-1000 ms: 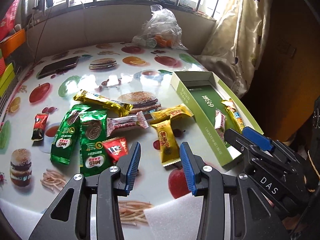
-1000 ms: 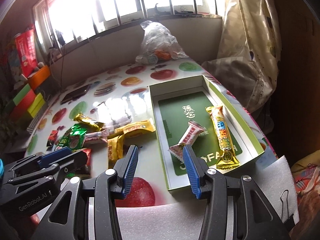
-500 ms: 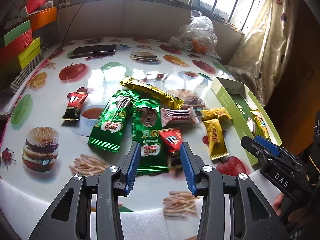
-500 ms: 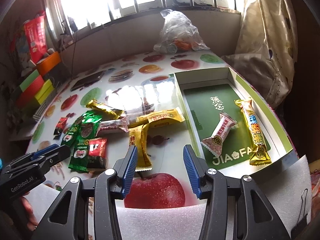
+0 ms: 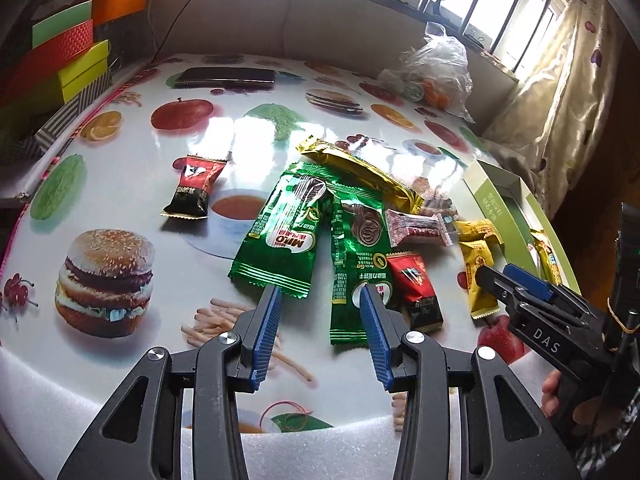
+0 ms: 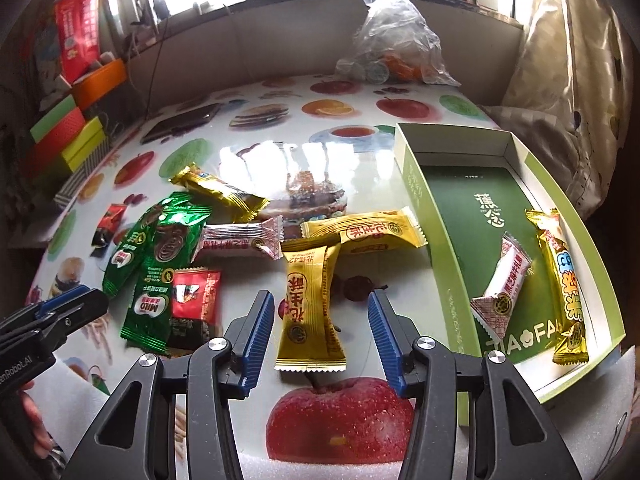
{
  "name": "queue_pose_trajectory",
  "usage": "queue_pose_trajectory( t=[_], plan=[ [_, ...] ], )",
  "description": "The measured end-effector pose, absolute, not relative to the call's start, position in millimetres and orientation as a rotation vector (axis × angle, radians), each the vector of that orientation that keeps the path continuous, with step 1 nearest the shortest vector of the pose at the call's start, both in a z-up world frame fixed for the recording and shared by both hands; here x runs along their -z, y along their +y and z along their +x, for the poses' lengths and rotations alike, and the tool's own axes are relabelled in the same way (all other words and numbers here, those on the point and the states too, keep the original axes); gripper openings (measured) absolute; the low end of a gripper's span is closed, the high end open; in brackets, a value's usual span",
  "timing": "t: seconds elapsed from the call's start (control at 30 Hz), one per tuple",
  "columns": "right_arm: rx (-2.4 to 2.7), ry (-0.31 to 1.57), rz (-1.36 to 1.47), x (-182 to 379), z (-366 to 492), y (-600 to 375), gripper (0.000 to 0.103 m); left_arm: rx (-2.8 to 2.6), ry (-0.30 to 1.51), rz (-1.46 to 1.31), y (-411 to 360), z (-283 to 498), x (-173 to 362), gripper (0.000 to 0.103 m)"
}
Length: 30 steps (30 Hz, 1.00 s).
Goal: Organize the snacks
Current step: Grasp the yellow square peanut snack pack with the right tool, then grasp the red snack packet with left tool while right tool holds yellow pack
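Note:
Loose snacks lie on the fruit-print table: two green Milo sachets (image 5: 280, 236) (image 5: 354, 264), a gold bar (image 5: 360, 172), a pink candy (image 5: 416, 228), red packets (image 5: 414, 292) (image 5: 194, 190) and two yellow packets (image 6: 310, 292) (image 6: 364, 232). The green box (image 6: 416, 188) at the right holds a pink candy (image 6: 500, 284) and a yellow bar (image 6: 564, 284). My left gripper (image 5: 320, 300) is open and empty, just before the Milo sachets. My right gripper (image 6: 322, 304) is open and empty, its jaws on either side of the near yellow packet.
A phone (image 5: 226, 76) and a clear plastic bag (image 6: 390, 44) lie at the table's far side. Coloured boxes (image 5: 60, 52) stack at the left edge. White foam (image 6: 328, 468) lines the near edge. A curtain (image 6: 560, 80) hangs right of the box.
Both grippers have swung left, away from the green box. The left one now faces the Milo sachets; the right one now faces the near yellow packet. Both stay open.

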State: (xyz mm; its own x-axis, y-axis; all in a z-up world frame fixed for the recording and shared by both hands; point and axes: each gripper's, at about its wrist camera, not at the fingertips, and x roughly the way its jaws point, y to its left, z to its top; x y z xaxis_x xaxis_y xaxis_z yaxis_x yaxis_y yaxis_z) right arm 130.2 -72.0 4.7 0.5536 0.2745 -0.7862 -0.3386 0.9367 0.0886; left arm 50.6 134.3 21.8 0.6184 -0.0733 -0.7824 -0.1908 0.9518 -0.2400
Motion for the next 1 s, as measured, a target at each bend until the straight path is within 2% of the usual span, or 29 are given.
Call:
queue_pose_trajectory(
  t=[0.33, 0.5, 0.73, 1.0],
  plan=[
    [-0.344, 0.967, -0.126, 11.9, 143.3, -61.4, 0.048, -0.059, 0.922, -0.316, 134.4, 56.8, -19.3, 0.042],
    [-0.340, 0.955, -0.123, 11.6, 143.1, -65.3, 0.029, -0.052, 0.931, -0.305, 128.2, 60.1, -19.9, 0.042],
    [-0.351, 0.942, -0.093, 10.7, 141.2, -72.8, 0.021, -0.031, 0.947, -0.284, 112.1, 65.8, -21.4, 0.042],
    [-0.375, 0.916, -0.057, 1.4, 134.1, -82.1, 0.020, 0.014, 0.971, -0.255, 87.7, 75.5, -23.0, 0.042]
  ],
)
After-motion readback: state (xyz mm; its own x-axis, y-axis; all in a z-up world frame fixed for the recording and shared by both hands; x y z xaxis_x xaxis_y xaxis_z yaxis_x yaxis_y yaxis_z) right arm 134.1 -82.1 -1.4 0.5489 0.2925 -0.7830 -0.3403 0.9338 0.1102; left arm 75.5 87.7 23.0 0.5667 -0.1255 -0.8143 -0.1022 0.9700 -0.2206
